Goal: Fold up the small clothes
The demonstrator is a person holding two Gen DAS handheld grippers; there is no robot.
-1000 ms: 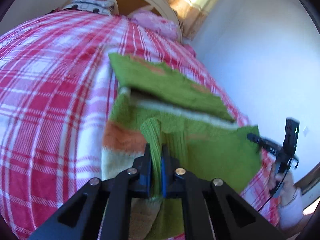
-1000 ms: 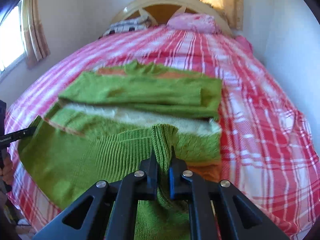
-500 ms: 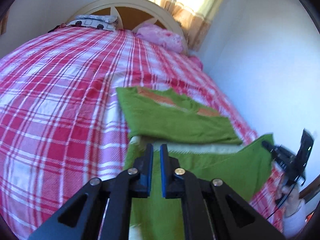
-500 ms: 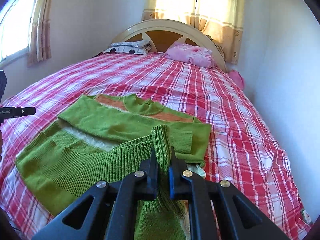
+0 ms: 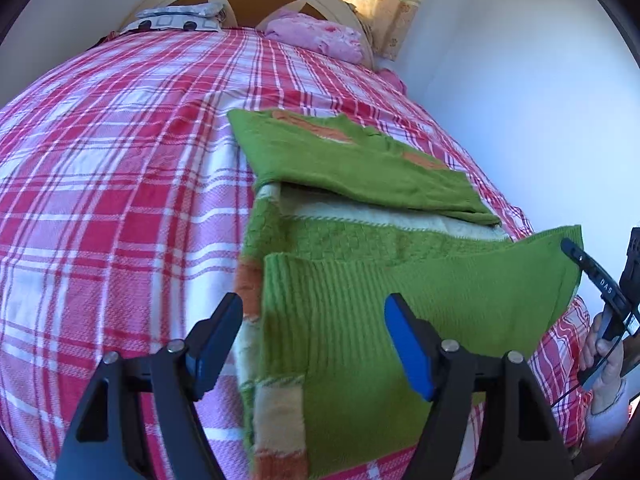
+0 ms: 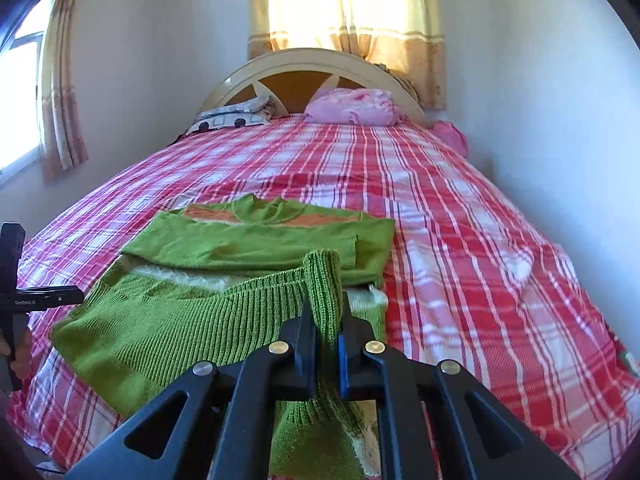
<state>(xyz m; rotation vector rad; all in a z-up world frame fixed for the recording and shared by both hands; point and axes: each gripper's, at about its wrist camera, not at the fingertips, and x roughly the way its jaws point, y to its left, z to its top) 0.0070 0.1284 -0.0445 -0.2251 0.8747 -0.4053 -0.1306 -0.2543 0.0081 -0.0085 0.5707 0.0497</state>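
Note:
A small green knit sweater with orange and cream bands lies on the red plaid bed, its sleeves folded across the chest. Its ribbed hem is folded up over the body. My left gripper is open, its jaws wide apart over the hem's left corner, holding nothing. My right gripper is shut on the hem's right corner and holds it lifted. The sweater also shows in the right wrist view. The right gripper shows at the right edge of the left wrist view.
The plaid bedspread covers the whole bed. A pink pillow and a grey patterned pillow lie by the headboard. A white wall runs along the bed's right side. A curtained window is behind the headboard.
My left gripper has opened and let go of the hem's left corner, which now lies on the sweater. My right gripper has lifted its corner higher and still holds it.

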